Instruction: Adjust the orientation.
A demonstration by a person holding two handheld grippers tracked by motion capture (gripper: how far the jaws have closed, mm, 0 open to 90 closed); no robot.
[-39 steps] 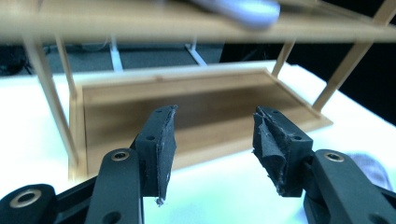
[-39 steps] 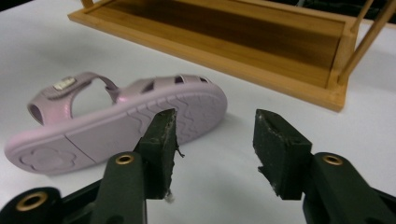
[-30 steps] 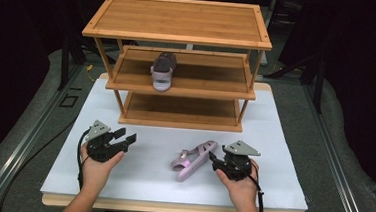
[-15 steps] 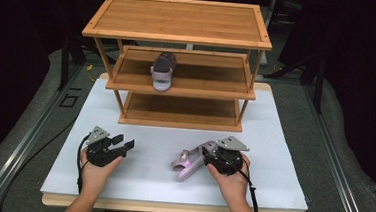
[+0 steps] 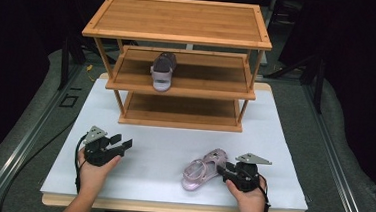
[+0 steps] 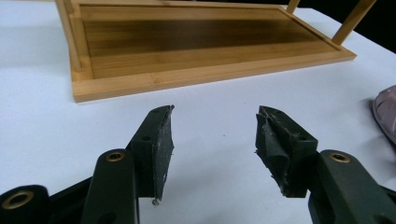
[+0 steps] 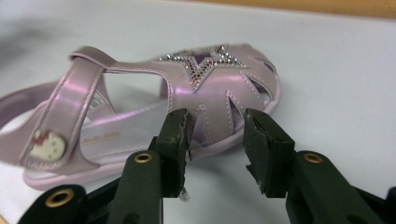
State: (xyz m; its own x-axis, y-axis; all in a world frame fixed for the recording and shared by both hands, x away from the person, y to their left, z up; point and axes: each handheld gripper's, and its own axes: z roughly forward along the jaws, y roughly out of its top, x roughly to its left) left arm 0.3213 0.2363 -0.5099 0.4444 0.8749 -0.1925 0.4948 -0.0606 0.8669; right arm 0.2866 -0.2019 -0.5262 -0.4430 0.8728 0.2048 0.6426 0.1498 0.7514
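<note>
A pink child's sandal [image 5: 200, 170] lies on the white table top [image 5: 162, 154], near the front and right of centre. My right gripper [image 5: 221, 169] sits low at the sandal's right side. In the right gripper view the jaws [image 7: 215, 126] have just been closing and stand a little apart. The sandal's [image 7: 140, 98] side edge lies just past their tips, with no pad pressing on it. My left gripper [image 5: 124, 145] rests open at the front left with nothing between its jaws [image 6: 215, 126]. The sandal's toe [image 6: 385, 112] shows at the right edge of the left gripper view.
A three-tier wooden shoe rack [image 5: 182, 20] stands at the back of the table, its lowest board [image 6: 196, 46] ahead of the left gripper. A matching pink sandal [image 5: 162, 71] stands on the middle tier. Dark floor surrounds the table.
The right hand has moved left and down to the sandal, and its jaws are now narrower. The left hand has barely moved, and the sandal lies where it was.
</note>
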